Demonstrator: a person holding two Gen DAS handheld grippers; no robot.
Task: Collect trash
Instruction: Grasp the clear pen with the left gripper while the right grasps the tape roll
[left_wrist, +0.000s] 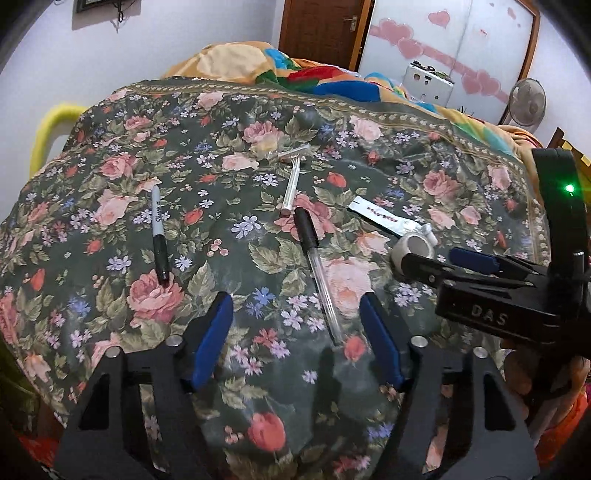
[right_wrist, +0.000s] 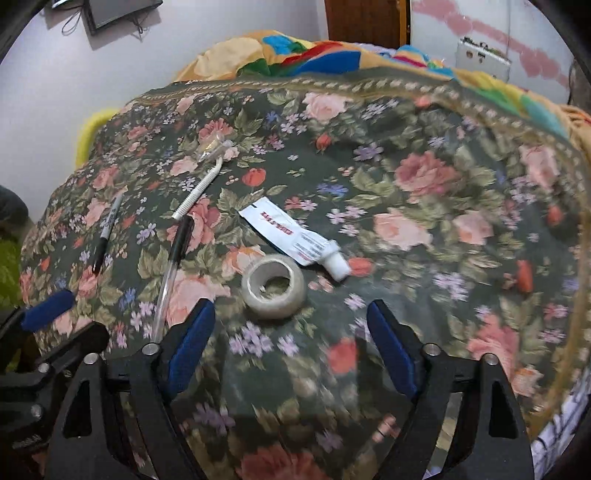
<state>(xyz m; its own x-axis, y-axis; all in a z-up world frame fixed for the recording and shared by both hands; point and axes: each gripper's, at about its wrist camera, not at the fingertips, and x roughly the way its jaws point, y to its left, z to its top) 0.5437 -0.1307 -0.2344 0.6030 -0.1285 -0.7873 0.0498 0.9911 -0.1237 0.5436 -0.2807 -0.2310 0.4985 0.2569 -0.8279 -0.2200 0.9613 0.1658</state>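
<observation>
From the left wrist we look down on a floral cloth (left_wrist: 258, 258) spread over a bed. Our left gripper (left_wrist: 297, 314) stands apart with nothing between its blue pads (left_wrist: 210, 332); only cloth shows in the gap. A clear pen (left_wrist: 317, 273) with a black cap lies just ahead, its clear end reaching toward the right pad without touching it. Beyond the cap lies a white razor (left_wrist: 291, 181), and a small clear wrapper (left_wrist: 267, 147) sits beside the razor's head. A black marker (left_wrist: 159, 236) lies well to the left. On the right a flattened white tube (left_wrist: 388, 219) lies on the cloth, and a tape roll (left_wrist: 413, 251) sits just beside its cap. The right gripper (left_wrist: 443, 262) comes in from the right edge, its tips near the roll; from here we cannot tell whether they touch it.

From the right wrist, somewhat blurred, our right gripper (right_wrist: 291, 317) is spread wide and holds nothing. The tape roll (right_wrist: 273, 286) lies flat on the cloth (right_wrist: 424, 221) just ahead of the pads, clear of both. The tube (right_wrist: 295, 236) lies just behind it, cap to the right. The pen (right_wrist: 173, 258), razor (right_wrist: 201, 188), wrapper (right_wrist: 212, 147) and marker (right_wrist: 107, 232) lie to the left. A blue pad of the left gripper (right_wrist: 48, 310) shows at the left edge.
</observation>
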